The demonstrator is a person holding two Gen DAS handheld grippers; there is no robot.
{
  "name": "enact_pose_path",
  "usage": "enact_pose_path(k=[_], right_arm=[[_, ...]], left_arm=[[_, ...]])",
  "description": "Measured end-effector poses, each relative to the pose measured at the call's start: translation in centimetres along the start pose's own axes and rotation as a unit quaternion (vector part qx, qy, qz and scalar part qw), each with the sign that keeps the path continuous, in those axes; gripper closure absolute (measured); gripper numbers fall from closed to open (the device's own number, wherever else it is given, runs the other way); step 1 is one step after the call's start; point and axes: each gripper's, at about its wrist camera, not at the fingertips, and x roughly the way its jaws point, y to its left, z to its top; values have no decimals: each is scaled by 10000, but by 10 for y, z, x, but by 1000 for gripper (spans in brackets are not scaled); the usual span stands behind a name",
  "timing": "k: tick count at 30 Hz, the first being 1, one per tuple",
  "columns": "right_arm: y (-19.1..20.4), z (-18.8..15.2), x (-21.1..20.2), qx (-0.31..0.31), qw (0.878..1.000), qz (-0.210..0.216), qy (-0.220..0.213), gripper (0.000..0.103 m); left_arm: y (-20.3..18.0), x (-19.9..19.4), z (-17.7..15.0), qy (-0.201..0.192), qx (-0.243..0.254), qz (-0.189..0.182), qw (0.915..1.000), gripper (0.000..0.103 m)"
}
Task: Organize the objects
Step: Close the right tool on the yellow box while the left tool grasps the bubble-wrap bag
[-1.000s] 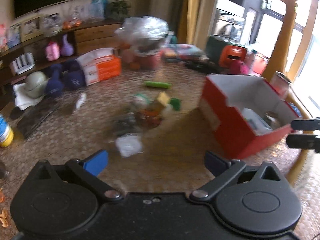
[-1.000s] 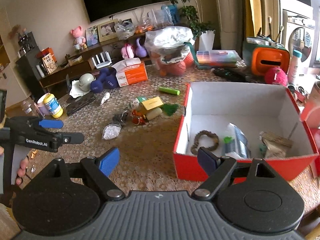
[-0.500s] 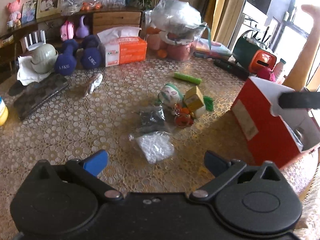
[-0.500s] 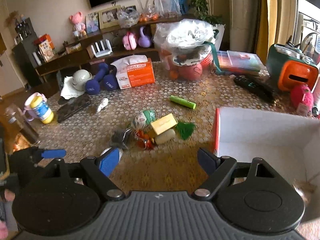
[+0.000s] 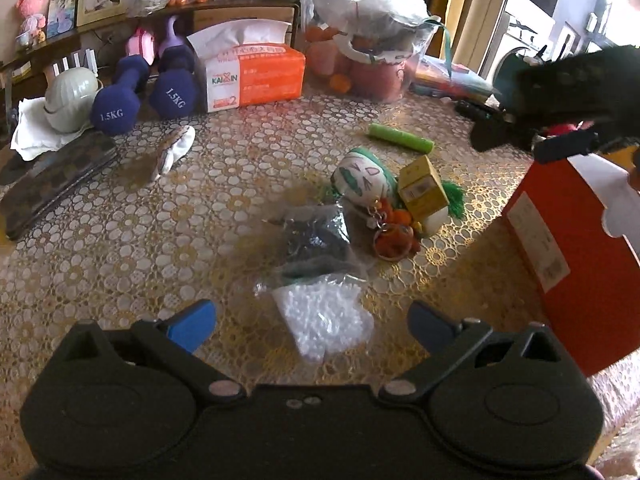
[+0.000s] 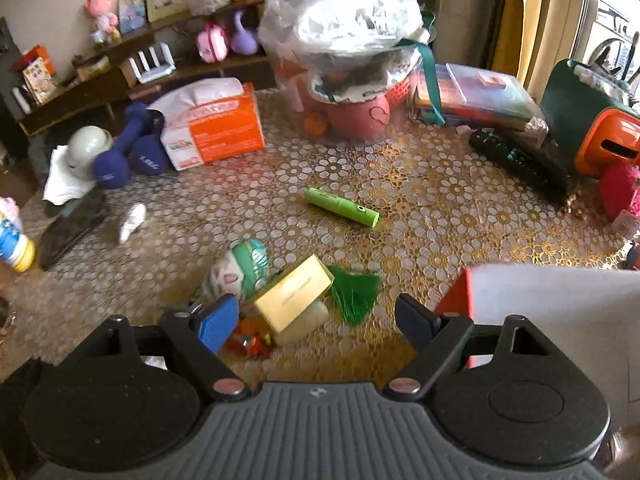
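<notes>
Both grippers, left (image 5: pixel 310 326) and right (image 6: pixel 316 322), are held wide open and empty above the bench (image 5: pixel 120 240), near the box (image 5: pixel 576 248).

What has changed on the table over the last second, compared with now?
Both open grippers swung from the red cardboard box toward the loose pile: left gripper over the white bead bag, right gripper over the yellow carton. Nothing grasped; objects unmoved.

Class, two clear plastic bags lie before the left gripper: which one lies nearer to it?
The bag of white beads, just ahead of the left gripper; the dark-filled bag lies beyond.
</notes>
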Motion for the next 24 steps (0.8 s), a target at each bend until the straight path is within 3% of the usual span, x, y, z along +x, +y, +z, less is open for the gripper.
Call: enact_pose_path(k=[10, 14, 18, 20, 24], right_arm=[[-6, 17, 52, 790, 9960, 210, 352, 18], [-4, 19, 63, 939, 9944, 252, 420, 31], [2, 18, 67, 885, 9949, 205, 445, 34], [4, 16, 69, 863, 9948, 186, 498, 42], [6, 10, 71, 875, 9944, 161, 578, 48]], left_arm=[[-5, 19, -1, -1, 71, 48, 10000, 1], [-4, 25, -4, 44, 50, 22, 10000, 11], [-5, 25, -6, -35, 152, -44, 9999, 20], [-6, 24, -7, -84, 203, -15, 9998, 26], [-6, 22, -8, -152, 244, -6, 9996, 37]])
